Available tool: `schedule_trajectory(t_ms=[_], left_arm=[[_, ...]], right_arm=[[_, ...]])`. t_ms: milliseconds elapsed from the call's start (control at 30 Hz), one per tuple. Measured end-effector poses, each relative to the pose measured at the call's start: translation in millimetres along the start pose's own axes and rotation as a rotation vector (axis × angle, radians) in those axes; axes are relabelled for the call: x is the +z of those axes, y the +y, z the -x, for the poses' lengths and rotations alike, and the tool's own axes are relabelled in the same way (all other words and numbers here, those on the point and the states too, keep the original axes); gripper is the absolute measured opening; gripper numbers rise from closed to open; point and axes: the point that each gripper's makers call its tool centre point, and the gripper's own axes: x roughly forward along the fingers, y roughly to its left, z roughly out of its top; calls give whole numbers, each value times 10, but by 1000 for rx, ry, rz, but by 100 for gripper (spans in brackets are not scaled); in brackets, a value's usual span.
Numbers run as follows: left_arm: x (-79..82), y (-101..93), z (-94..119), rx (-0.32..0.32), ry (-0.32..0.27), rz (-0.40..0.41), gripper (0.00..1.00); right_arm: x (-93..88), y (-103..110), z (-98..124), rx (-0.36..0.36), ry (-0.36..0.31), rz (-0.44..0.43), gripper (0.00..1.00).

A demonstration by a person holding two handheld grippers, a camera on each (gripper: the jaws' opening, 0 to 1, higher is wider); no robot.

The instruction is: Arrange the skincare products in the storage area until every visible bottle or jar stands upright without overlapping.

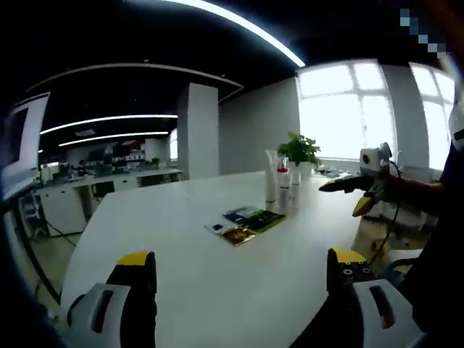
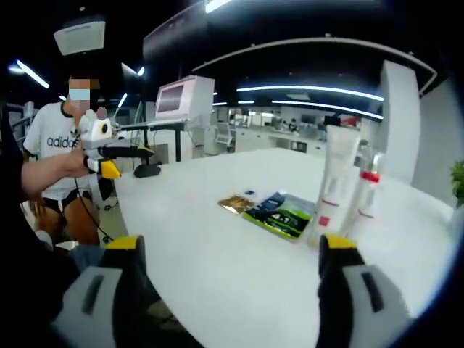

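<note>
Right gripper view is showing the white table [image 2: 217,239] carrying an upright tall tube [image 2: 339,174] and red-capped bottle [image 2: 365,190], sitting just ahead of the right gripper [image 2: 230,250], nearer than the left gripper [image 1: 243,264]. Flat sachets [image 2: 279,212] are lying beside them. Both grippers are gaping wide, holding nothing.

Left tongs [image 1: 241,272]: jaws spread wide apart, nothing between them, yellow-tipped, raised and level. Right tongs [image 2: 230,259]: same, jaws wide, nothing gripped. Each pair is in sight of the other's camera, held out ahead and well apart. The person's hand [image 2: 72,161] wraps the left tongs' handle; a dark sleeve [image 1: 417,192] runs back from the right tongs.
</note>
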Motion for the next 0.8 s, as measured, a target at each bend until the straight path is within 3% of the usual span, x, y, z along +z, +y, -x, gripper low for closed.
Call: schedule_trajectory(t_ms=[167,367,567,800], left_arm=[[-20,60,50,17,-5,-12,100],[-107,169,-19,21,11,22,100],[-124,228,-50,35,8,19,100],[-129,173,-94,33,27,-12,100]], right_arm=[[-4,26,18,1,13,25,100],[-13,-104,-114,-18,14,23,100],[-72,-89,-187,-6,29,17,100],[-146,-67,-163,-1,42,19,100]])
